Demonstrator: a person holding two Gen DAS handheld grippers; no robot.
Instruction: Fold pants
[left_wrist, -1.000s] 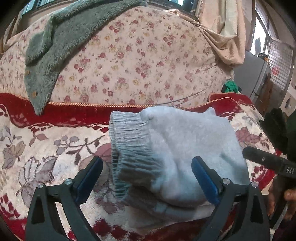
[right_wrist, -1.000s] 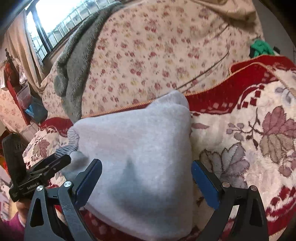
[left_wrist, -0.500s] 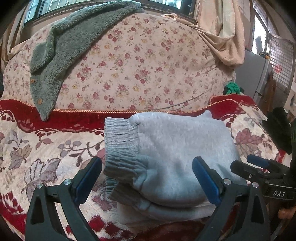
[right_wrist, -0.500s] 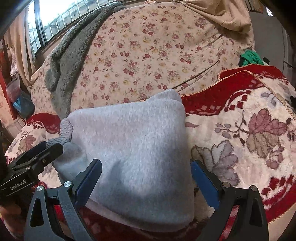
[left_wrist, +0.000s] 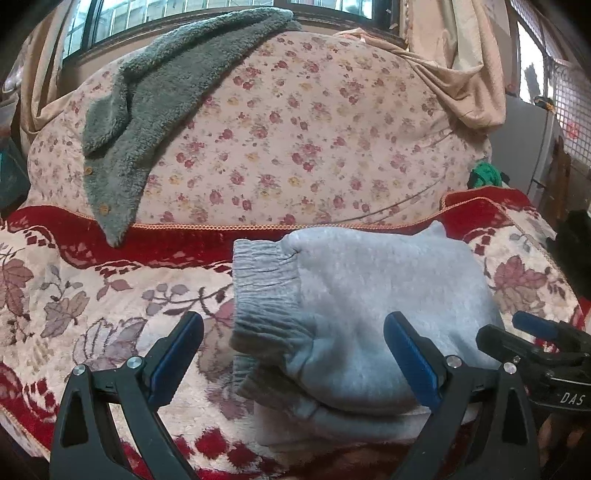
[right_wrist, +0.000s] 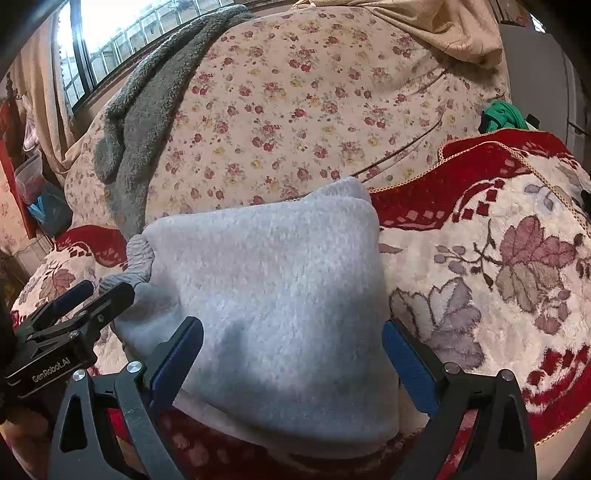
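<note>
floral backrest cover (left_wrist: 295, 147) spans the whole rear of both views, cream with small red roses; red and cream blanket with leaf pattern (left_wrist: 92, 295) covers the seat in front of it

grey fleece garment (left_wrist: 155, 103) draped over top left of the backrest, hanging down to the red border of the blanket, buttons visible along its edge

pants (left_wrist: 369, 314): light grey sweatpants, folded into a compact stacked bundle lying on the blanket, centre-right in left wrist view, centre in right wrist view (right_wrist: 277, 295). ribbed cuffs (left_wrist: 266, 295) on the bundle's left side, two layers showing one over the other

left gripper (left_wrist: 293, 354): blue pads spread wide, nothing between them, hovering at the near left edge of the bundle; also seen from the side in right wrist view, low left, next to the cuffs

right gripper (right_wrist: 291, 358): pads also spread wide, straddling the near edge of the bundle, no clamp on the fabric; its tip shows far right in left wrist view, beside the bundle

small green cloth (left_wrist: 485, 173) at the right end of the backrest, well apart from the pants
</note>
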